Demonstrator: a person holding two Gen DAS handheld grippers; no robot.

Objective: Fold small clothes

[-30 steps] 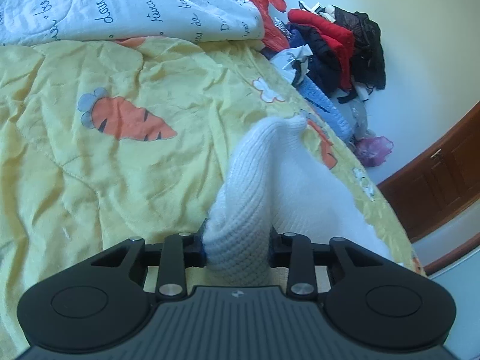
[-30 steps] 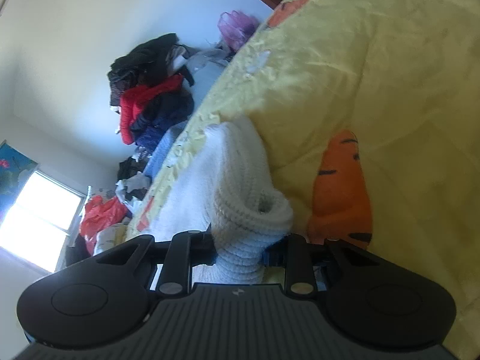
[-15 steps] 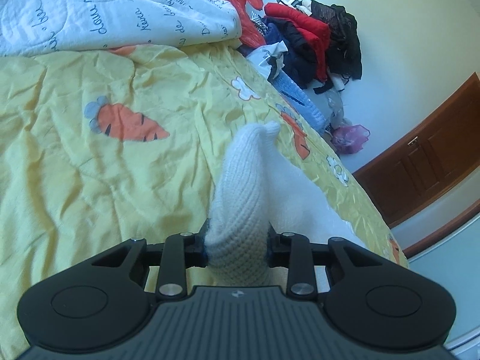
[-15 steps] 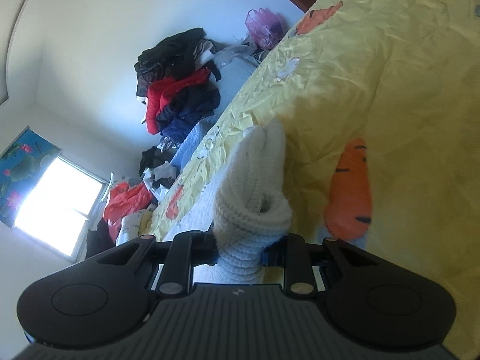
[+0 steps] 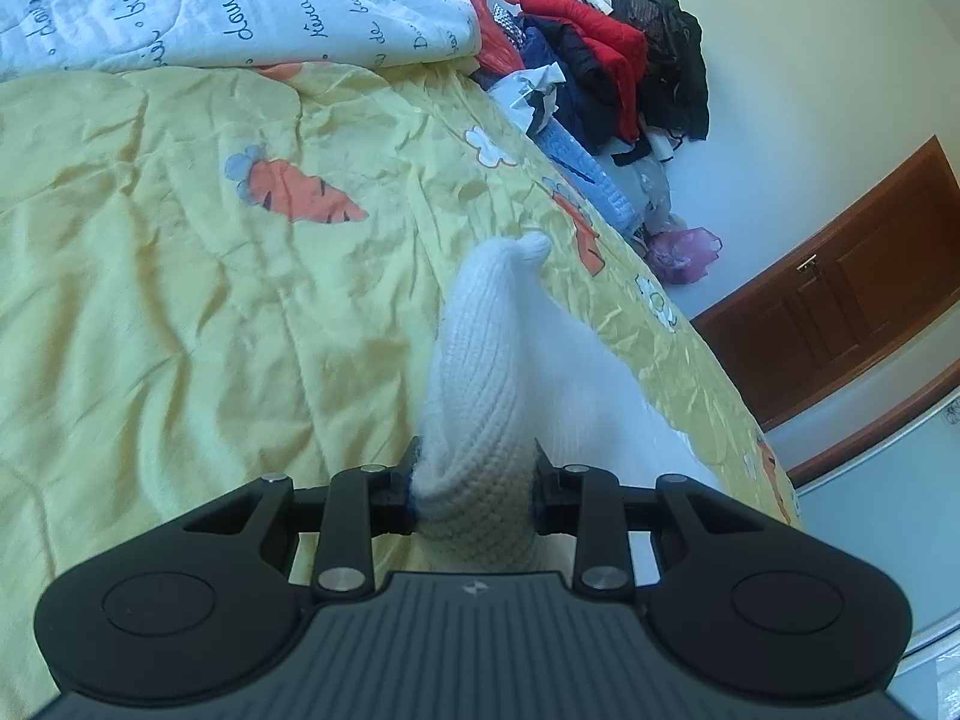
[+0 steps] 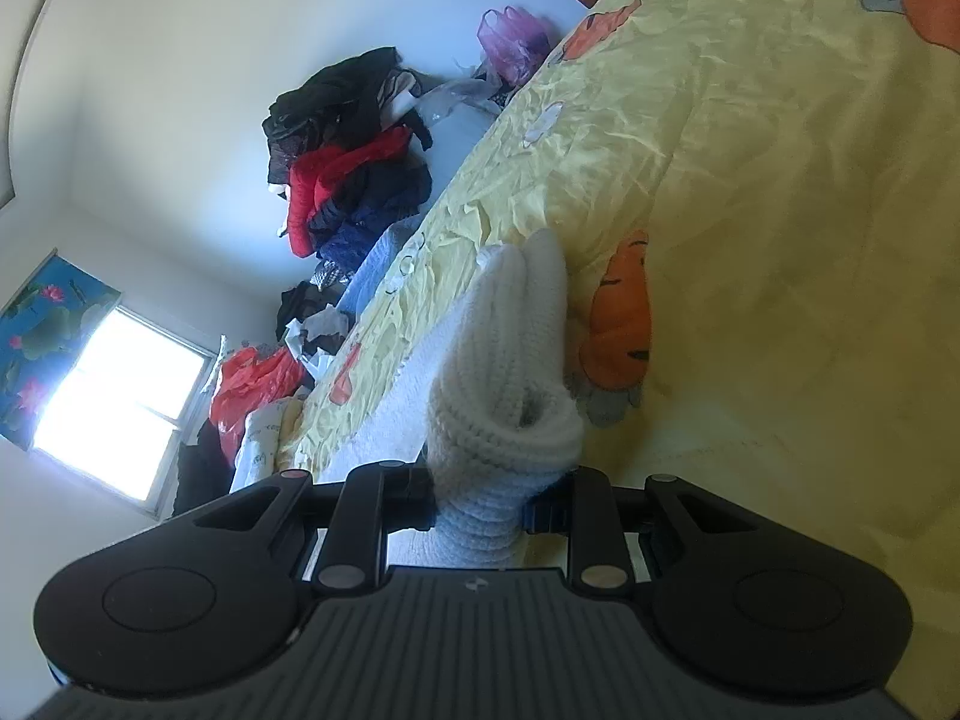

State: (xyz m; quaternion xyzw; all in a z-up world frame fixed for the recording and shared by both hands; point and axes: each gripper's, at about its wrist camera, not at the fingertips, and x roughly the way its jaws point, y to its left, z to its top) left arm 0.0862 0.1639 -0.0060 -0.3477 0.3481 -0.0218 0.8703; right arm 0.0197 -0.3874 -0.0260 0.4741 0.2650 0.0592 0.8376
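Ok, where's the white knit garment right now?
The white knit garment is pinched in both grippers, left gripper and right gripper, and it trails over the yellow carrot-print bedspread near the bed's edge.

Bedroom: carrot-print bedspread [image 5: 180, 300], clothes heap [image 5: 612, 54]

Yellow carrot-print bedspread [image 5: 180, 312] bears a lettered white quilt [image 5: 228, 6].

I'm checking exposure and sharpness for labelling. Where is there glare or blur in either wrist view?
Right wrist view: the window is blown out to white, washing the wall around it. Left wrist view: no glare; the white knit garment turns soft beyond the left gripper. Both views: fisheye bends the edges, as at the door.
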